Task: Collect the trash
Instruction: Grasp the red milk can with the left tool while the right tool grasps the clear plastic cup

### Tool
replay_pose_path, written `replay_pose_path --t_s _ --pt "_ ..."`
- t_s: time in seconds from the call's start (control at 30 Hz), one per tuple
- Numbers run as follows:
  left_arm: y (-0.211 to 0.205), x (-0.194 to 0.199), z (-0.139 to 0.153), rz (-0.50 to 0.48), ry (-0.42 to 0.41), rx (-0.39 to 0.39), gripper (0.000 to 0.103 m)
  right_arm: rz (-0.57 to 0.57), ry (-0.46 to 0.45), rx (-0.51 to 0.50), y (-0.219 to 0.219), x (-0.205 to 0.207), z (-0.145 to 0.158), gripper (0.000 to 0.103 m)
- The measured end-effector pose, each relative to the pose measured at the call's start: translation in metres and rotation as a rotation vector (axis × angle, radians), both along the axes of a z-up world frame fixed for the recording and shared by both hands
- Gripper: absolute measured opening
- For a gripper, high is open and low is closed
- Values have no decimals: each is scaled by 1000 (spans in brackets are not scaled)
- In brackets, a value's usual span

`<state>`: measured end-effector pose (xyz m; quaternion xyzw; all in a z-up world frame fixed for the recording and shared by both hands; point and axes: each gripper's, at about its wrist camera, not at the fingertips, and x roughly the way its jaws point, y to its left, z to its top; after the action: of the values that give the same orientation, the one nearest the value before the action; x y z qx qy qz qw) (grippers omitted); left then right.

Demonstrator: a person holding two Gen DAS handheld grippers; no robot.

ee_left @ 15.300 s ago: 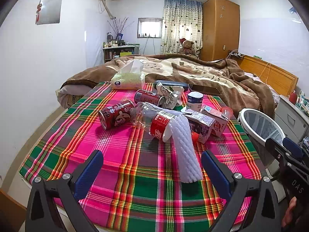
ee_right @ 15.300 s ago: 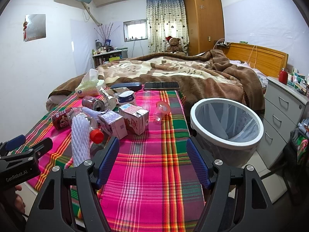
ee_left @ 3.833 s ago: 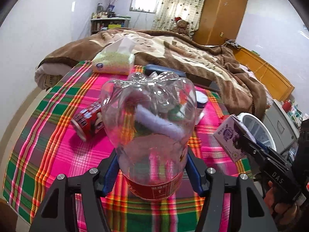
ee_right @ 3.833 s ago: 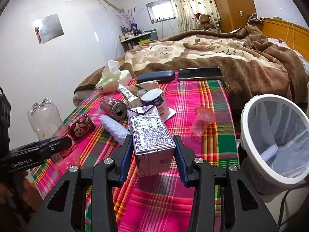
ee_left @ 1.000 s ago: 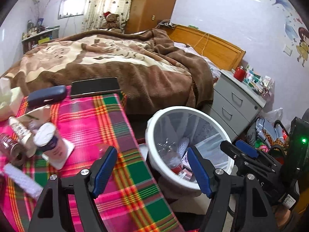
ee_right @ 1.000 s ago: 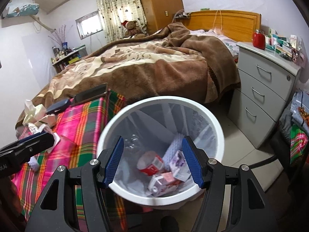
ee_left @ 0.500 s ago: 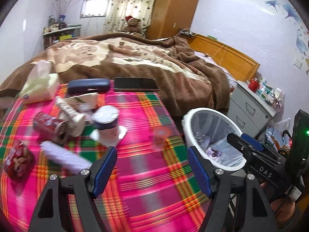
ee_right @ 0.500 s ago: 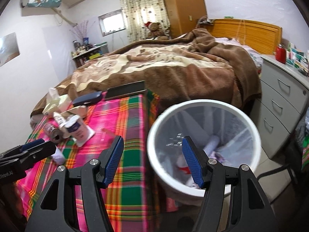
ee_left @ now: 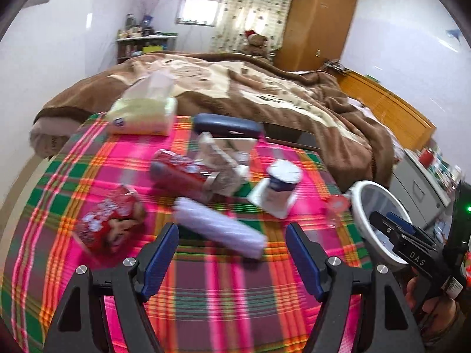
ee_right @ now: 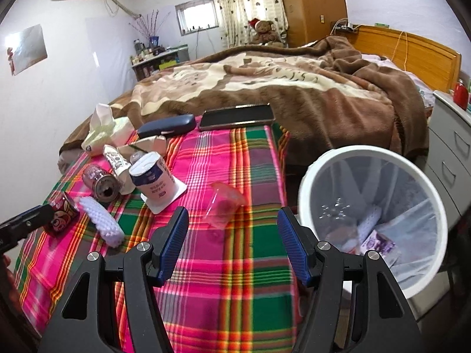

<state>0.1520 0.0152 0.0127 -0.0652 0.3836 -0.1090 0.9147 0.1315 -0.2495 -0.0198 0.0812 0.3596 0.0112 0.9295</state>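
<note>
your left gripper [ee_left: 231, 251] tilts down over the plaid cloth [ee_left: 223, 297], jaws apart and empty. just ahead of its tips lies the white foam sleeve [ee_left: 219, 228], with a red can [ee_left: 110, 223] to its left and a yogurt cup [ee_left: 279, 188] beyond to the right. your right gripper [ee_right: 232, 244] also angles down, spread wide with nothing in it; the clear pink cup [ee_right: 223, 204] lies just ahead between its fingers, and the white bin [ee_right: 374, 220] sits to its right, trash inside.
</note>
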Motion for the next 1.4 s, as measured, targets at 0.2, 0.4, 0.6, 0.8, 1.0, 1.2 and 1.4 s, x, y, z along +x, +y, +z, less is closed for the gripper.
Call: replay_pose_path --t_s 0.2,0.4,0.6,0.8,1.0,1.2,1.4 --pt "43 8 -11 80 23 4 75 -7 56 11 8 16 -13 64" --pt "76 18 -17 126 33 36 75 -26 102 18 13 35 -25 64" --pt "102 30 -28 145 60 52 75 -16 134 -4 20 49 -33 55" --pt "110 43 -39 110 96 65 75 -8 155 -11 26 56 -37 41" --pt "100 58 -47 51 127 84 75 0 154 -2 29 59 -37 35" --pt "89 57 -58 6 161 74 75 19 151 27 31 54 -36 35" --pt "77 56 -67 -57 214 31 71 25 142 56 35 47 -31 34"
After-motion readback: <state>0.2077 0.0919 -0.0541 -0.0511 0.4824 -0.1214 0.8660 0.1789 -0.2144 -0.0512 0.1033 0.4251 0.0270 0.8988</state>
